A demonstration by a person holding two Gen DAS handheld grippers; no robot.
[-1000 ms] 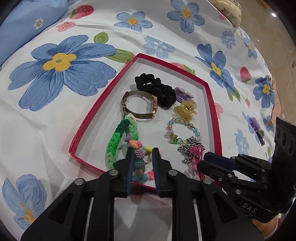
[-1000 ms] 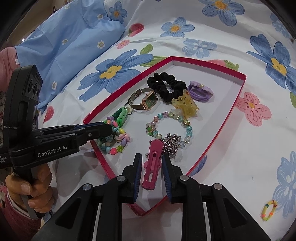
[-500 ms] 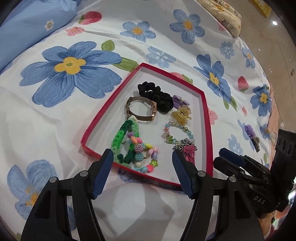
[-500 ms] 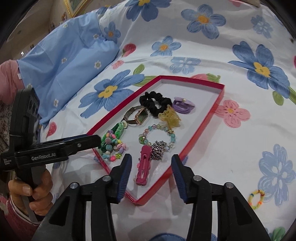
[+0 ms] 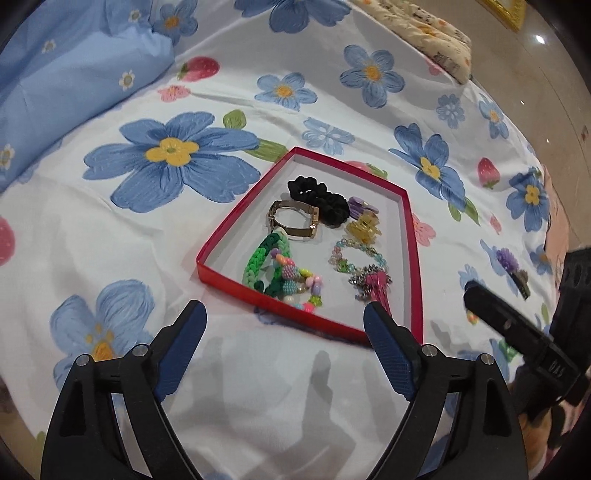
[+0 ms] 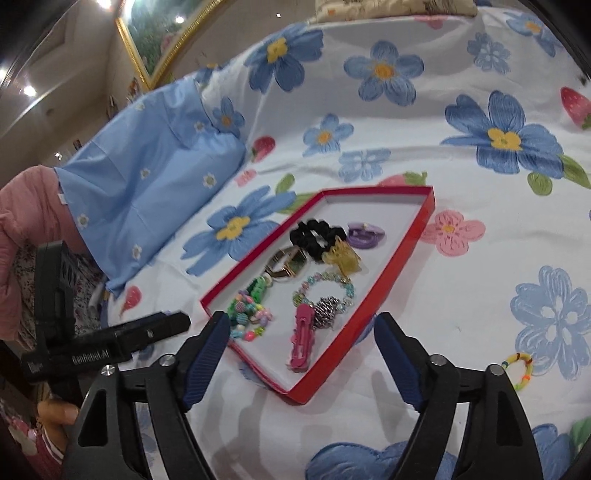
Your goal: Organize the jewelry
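Note:
A red-rimmed box lid (image 5: 229, 238) (image 6: 399, 266) lies on the flowered bedsheet and holds several pieces. In it are a black scrunchie (image 5: 321, 197) (image 6: 314, 236), a gold watch (image 5: 295, 219), a green woven bracelet (image 5: 260, 264), a colourful bead bracelet (image 5: 299, 284) (image 6: 247, 321), a pink hair clip (image 6: 303, 341) and a yellow claw clip (image 6: 341, 256). My left gripper (image 5: 284, 314) hangs just short of the lid's near edge, jaws opening, nothing between them. My right gripper (image 6: 301, 325) is pulled back over the lid's near corner, jaws opening, off the pink clip.
A small rainbow band (image 6: 519, 369) lies on the sheet right of the lid. A purple flower clip (image 5: 511, 264) rests further out. A blue pillow (image 6: 147, 177) sits at the left, a patterned cushion (image 5: 424, 33) at the far edge. A hand (image 6: 55, 415) holds the other gripper.
Both grippers went from shut to wide. The left let go of the bead bracelet, the right of the pink clip. Both drew back and rose from the lid.

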